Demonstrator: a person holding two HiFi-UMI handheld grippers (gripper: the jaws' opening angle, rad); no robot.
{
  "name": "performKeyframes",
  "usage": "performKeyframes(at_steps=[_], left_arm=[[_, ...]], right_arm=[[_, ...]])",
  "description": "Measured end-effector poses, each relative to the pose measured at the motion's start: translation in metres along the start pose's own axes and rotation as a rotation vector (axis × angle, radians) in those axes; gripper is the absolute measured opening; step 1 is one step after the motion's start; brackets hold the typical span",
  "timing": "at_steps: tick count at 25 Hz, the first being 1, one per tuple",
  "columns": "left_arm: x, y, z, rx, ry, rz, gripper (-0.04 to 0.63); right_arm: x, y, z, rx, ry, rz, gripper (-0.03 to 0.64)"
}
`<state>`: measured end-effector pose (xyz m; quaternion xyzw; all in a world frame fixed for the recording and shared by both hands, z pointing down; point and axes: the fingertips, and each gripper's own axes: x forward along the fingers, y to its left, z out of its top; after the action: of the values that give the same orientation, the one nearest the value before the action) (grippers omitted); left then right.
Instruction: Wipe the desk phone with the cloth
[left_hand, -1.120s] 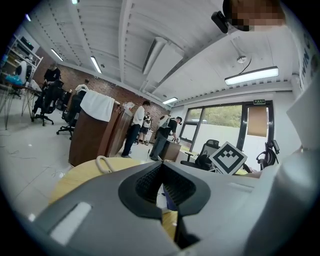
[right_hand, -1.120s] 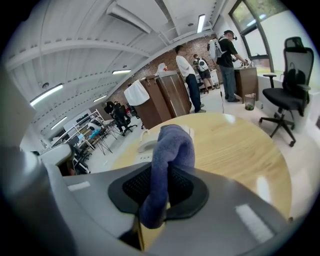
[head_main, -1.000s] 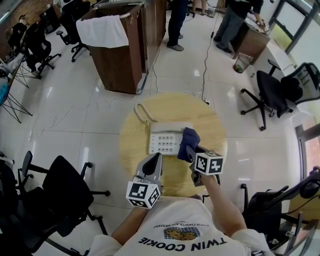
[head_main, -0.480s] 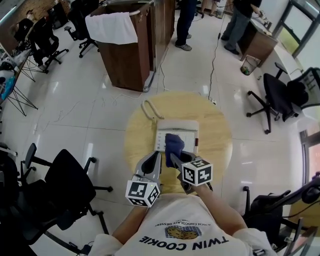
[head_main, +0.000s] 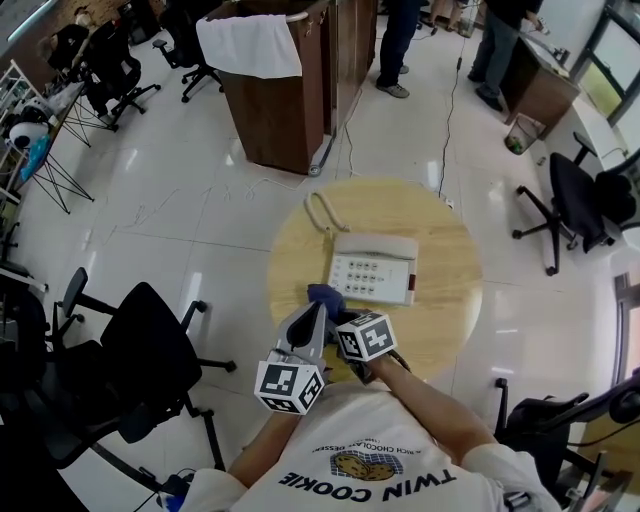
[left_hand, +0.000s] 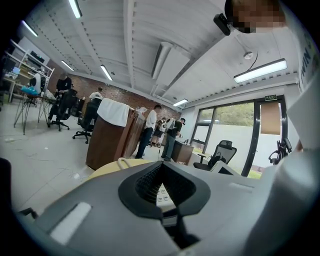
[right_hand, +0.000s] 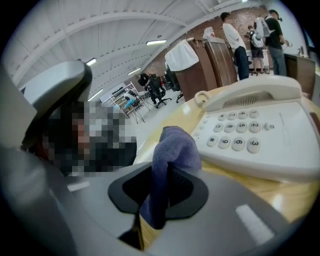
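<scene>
A white desk phone with a keypad and its handset on top lies on the round wooden table. My right gripper is shut on a blue-purple cloth at the table's near left, just off the phone's front left corner. The cloth bunches up out of the jaws and is apart from the phone. My left gripper is shut with nothing in it, beside the right one at the table's near edge.
The phone's coiled cord loops at the table's far left. A brown cabinet with a white towel stands beyond. Black office chairs flank the table. People stand far behind.
My right gripper has drawn the cloth off the phone's keypad, back and to the left toward the table's near edge. The left gripper has stayed put. The head camera has shifted.
</scene>
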<state>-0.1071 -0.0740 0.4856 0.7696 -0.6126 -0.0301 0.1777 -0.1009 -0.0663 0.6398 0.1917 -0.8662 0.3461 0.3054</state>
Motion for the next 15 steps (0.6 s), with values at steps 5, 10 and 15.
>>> performKeyframes(at_steps=[5, 10, 15], left_arm=[[0.004, -0.002, -0.002, 0.001, 0.01, -0.017, -0.008], [0.015, -0.016, -0.006, 0.006, 0.023, -0.068, -0.008], [0.029, -0.036, -0.011, 0.006, 0.043, -0.136, -0.008]], right_arm=[[-0.007, -0.011, -0.004, 0.026, -0.006, -0.018, 0.064], [-0.031, -0.032, -0.017, 0.064, -0.023, -0.057, 0.064], [-0.056, -0.055, -0.029, 0.126, -0.057, -0.106, 0.064]])
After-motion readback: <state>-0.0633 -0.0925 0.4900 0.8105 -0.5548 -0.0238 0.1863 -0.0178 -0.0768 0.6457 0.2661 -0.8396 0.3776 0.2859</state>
